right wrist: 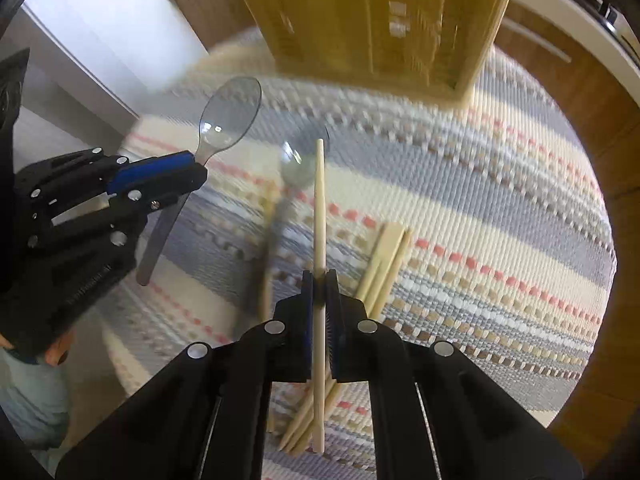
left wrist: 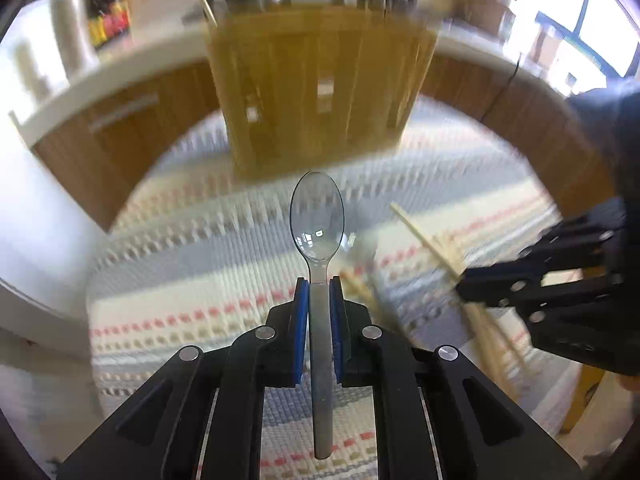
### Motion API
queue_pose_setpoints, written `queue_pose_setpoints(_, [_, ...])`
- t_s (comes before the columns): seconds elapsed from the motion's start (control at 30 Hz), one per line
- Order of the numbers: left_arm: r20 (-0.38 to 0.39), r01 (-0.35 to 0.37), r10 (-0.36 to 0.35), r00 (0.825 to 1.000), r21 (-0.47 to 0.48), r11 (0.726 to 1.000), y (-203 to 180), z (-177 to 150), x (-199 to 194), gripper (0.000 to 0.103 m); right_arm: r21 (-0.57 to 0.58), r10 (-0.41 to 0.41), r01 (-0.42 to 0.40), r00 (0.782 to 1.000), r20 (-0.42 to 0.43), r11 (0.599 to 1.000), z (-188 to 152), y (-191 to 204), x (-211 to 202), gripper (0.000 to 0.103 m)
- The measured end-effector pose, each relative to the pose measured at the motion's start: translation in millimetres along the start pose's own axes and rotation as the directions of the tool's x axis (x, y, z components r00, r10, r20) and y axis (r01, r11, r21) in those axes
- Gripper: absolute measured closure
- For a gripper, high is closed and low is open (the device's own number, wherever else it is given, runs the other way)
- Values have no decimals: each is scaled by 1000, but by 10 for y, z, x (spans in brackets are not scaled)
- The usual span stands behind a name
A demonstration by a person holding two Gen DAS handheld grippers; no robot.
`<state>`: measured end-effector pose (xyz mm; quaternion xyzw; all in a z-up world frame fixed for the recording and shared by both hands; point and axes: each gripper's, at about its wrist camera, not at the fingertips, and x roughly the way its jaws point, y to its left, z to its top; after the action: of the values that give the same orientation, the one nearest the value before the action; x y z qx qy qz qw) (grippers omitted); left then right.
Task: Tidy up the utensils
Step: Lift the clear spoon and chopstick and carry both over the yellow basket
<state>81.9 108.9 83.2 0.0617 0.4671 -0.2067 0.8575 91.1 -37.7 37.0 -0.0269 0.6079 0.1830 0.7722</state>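
The left gripper has its blue pads clamped on the neck of a clear plastic spoon, held up off the woven striped mat. The spoon's long axis runs straight along the fingers: bowl forward, toward the wooden utensil holder standing at the far edge of the mat, handle trailing back between the jaws. From the right wrist view the spoon looks tilted, bowl higher than handle.

To the right, the right gripper is closed on a single pale chopstick, which also lies along the fingers, one end reaching forward and the other passing back beneath the gripper. On the mat under it rest a second clear spoon, blurred, bowl pointing toward the holder, and a loose bundle of chopsticks just right of the fingers, angled up and to the right.

The step in hand appears to be carrying both pieces to the holder. Done well, each utensil should probably be turned upright above its slot before being lowered, the long handle entering first, and released only once it is well inside. Both views are motion-blurred, so which compartment suits which utensil cannot be told.
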Motion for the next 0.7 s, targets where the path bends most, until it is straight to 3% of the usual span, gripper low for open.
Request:
queue_pose_setpoints(0.1, [115,18,-18,993,-2,1000,-15,112,-365,95,-10,36,-35,994,107,999,22,-17,-359,99])
queue_pose_setpoints(0.2, [242,38,-35,970,-7,999,-5,277,-741,95,-33,60,-54,973,224,998,104,-36,-748,99])
queue_pose_setpoints(0.3, [360,55,-45,932,-19,998,32,472,-1031,95,-62,71,-52,931,357,997,196,-7,-1161,99])
queue_pose_setpoints(0.5, [562,86,-54,825,-30,996,73,826,-1369,95,-72,61,-26,833,550,997,516,6,-1659,99])
queue_pose_setpoints(0.7, [653,104,-37,756,-64,993,237,1140,-1293,94,-52,57,-29,730,681,998,858,-295,-1809,98])
